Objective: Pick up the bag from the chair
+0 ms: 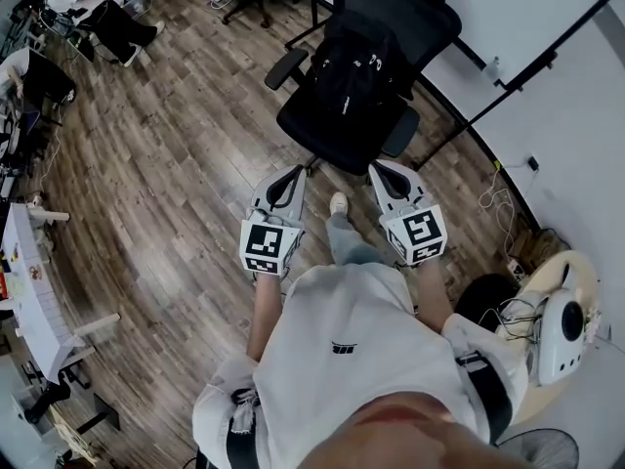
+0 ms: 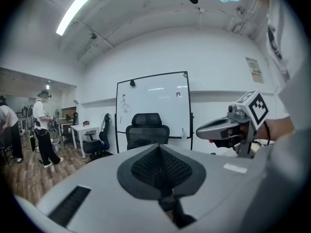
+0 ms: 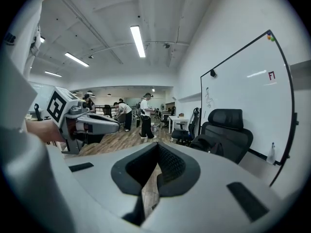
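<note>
We hold both arms out in front of us, one on each side of our body. The left gripper is in the lower middle of the head view, and the right gripper is just to the right of it. They sit side by side with a gap between them, and our shoe shows in that gap. Both point toward the top of the frame, at the chair. They are almost level and tip down only a little. Each one has its marker cube on top, near our hand.

The left fingers are pressed together with nothing between them. The right fingers are together too, and they hold nothing.

The bag is a black backpack. It sits on the seat of the black office chair, in the upper middle of the head view. It stands up tall and leans on the chair's back. Its long side runs from the seat up toward the headrest, and its front faces us. Neither gripper touches the bag or the chair.

The chair stands on a wooden floor. A whiteboard is behind it, at the upper right.
</note>
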Motion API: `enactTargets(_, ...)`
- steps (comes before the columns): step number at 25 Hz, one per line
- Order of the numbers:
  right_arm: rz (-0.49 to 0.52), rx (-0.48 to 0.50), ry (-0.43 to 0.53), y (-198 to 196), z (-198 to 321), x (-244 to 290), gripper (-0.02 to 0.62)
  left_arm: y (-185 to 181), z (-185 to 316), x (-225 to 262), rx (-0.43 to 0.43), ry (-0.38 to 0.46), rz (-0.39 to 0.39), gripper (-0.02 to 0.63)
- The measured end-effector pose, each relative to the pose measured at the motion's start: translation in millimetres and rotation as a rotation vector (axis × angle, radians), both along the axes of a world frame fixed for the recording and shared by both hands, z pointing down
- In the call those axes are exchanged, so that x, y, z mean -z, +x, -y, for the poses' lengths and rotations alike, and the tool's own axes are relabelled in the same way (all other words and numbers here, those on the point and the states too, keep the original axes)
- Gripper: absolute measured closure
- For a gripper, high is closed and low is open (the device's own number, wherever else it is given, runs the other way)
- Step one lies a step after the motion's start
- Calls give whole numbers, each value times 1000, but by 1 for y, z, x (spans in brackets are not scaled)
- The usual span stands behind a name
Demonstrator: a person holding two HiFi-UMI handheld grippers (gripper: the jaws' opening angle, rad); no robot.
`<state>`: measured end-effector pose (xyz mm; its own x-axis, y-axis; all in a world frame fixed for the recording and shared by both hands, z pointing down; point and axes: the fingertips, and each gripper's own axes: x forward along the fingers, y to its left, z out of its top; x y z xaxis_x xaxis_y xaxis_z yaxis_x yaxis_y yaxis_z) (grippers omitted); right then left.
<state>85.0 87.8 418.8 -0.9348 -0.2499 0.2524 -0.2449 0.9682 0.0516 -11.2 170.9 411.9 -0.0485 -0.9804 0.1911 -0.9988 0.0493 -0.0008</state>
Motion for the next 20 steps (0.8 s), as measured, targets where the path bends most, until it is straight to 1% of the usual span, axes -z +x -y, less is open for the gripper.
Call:
enactTargets(3,-6,-2,-8,-18,33,-2,600,-18,34,-2,-3,-4,-6,597)
enactTargets(7,0,-22,15,-44,79,-1,600,-46,78,-2,3,-6,-22,597)
enactTargets(11,-16,-9,22,-71,115,-6,600,-74,120,-7,7,-12,-38,597)
enactTargets(15,-24,10,-7,-95,144,-12,600,-94,159,-14,0,-34,-45,597)
enactTargets(20,-31,1,-21,-119,183,-18,600,-116,198,-16,-18,-35,-47,597)
